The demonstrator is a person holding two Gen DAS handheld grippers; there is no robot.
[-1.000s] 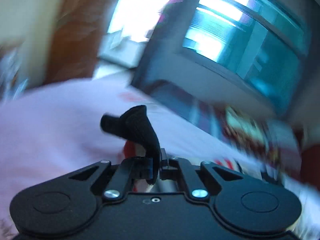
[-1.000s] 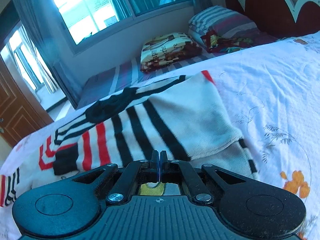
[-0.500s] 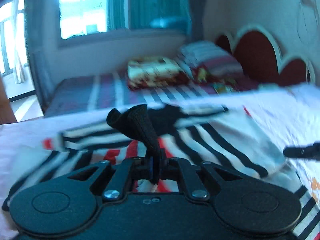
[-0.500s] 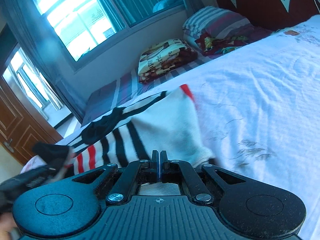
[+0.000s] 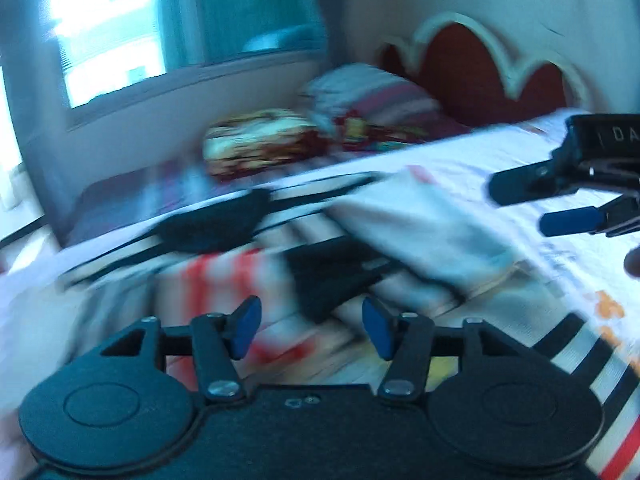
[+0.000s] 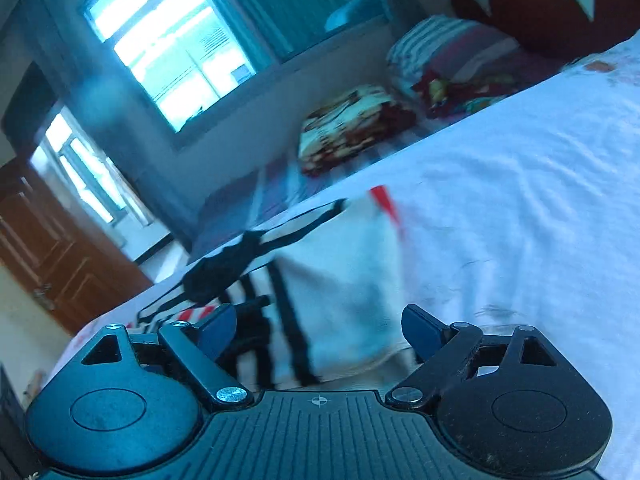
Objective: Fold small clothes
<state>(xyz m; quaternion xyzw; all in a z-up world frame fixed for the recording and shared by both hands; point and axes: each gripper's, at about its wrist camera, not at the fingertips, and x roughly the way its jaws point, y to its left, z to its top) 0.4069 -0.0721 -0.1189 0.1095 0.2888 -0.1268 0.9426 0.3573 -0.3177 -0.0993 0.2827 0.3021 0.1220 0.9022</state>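
The striped sweater (image 5: pixel 352 248) lies spread on the white bedsheet (image 6: pixel 520 184), towards the side of the bed that faces the window (image 6: pixel 172 60). It is white knit with black bands and some red ones, and a dark collar (image 5: pixel 212 224) sits at its far edge. One white panel (image 5: pixel 420 220), which looks like a sleeve or a side, is already laid over the body of the garment, so I judge at least one fold is made.

The left gripper (image 5: pixel 310 328) hovers low over the near part of the sweater with its blue pads spread wide and nothing between them. The right gripper (image 6: pixel 316 328) is equally wide and empty, just above the near edge of the folded white panel; in the left view it shows at the right edge of the frame (image 5: pixel 560 200), above bare sheet beside the garment. Neither tool grips any cloth.

Both views are smeared with motion, so I cannot tell exactly how the layers lie or whether the other sleeve is folded in. From the left view, striped fabric runs out past the near right of the gripper (image 5: pixel 592 360), which suggests the garment is not yet compact. I would say the job is partway: one side is turned in, and the remaining side and the final halving are probably left.

At the head of the bed are the striped pillows (image 6: pixel 448 48), a patterned blanket (image 6: pixel 352 120) and the red headboard (image 5: pixel 492 72), all well apart from the work.
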